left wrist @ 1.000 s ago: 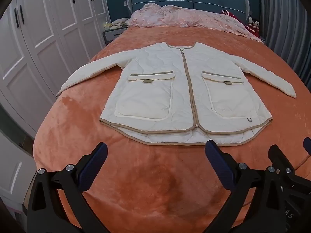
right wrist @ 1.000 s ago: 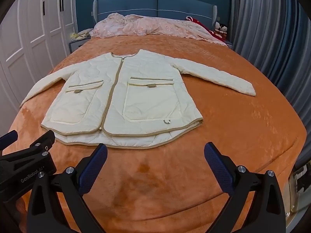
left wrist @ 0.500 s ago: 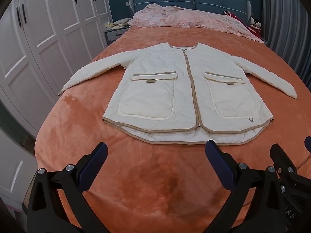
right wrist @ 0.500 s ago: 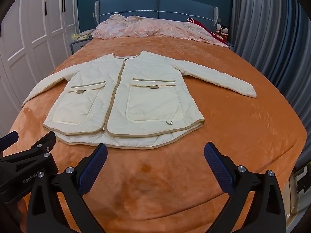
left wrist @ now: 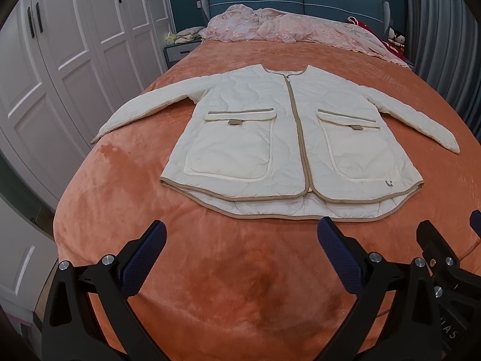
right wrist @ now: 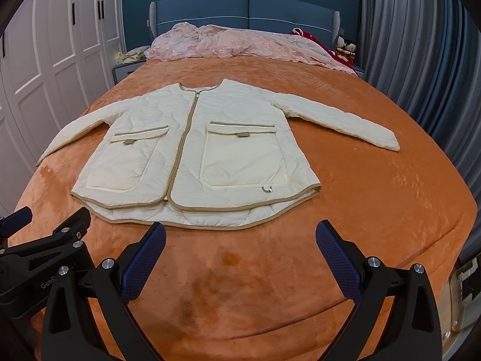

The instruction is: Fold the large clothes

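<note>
A cream jacket (left wrist: 288, 147) lies flat, sleeves spread, on an orange bed (left wrist: 240, 285); a pink quilt (left wrist: 288, 27) lies far beyond. Left gripper (left wrist: 240, 255) and right gripper (right wrist: 240, 252), jaws apart, hover over bare blanket near its hem.

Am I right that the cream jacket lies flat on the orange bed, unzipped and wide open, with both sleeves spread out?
Not quite: the jacket is zipped shut down the front, as the left wrist view shows. It does lie flat on the orange bed with both sleeves spread out.
</note>
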The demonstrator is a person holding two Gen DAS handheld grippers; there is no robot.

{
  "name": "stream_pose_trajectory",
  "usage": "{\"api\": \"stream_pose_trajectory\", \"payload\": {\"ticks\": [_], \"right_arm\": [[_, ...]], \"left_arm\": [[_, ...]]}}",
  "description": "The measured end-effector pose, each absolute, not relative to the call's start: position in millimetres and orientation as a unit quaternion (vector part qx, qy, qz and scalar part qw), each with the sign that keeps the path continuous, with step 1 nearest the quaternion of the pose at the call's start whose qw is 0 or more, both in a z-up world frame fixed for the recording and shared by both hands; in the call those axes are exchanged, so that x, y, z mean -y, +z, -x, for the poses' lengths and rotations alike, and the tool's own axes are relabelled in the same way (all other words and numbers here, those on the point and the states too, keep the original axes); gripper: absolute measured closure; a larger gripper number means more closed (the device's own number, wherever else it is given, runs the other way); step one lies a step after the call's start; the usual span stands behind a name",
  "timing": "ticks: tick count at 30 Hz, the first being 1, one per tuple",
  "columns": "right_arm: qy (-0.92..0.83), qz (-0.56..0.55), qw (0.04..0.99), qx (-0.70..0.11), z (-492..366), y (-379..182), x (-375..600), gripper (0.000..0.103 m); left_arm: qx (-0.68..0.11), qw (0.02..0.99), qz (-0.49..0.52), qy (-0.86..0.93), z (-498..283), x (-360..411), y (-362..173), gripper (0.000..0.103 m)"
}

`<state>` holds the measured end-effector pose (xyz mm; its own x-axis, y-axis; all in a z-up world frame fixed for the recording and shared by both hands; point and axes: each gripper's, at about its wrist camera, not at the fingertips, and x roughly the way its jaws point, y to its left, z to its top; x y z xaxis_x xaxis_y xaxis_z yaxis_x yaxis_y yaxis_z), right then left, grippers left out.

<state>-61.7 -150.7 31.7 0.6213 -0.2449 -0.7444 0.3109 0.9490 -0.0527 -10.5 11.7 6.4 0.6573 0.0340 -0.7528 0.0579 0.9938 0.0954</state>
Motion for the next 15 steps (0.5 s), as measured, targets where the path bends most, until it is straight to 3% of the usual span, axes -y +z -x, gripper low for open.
{"api": "stream_pose_trajectory", "payload": {"ticks": [15], "right_arm": [[-0.151,-0.049,0.9,-0.406,61.7,31.1,151.1,0.005]], "left_arm": [[-0.411,0.91,-0.052,-0.004,16.6,-16.0,5.6,0.005]]}}
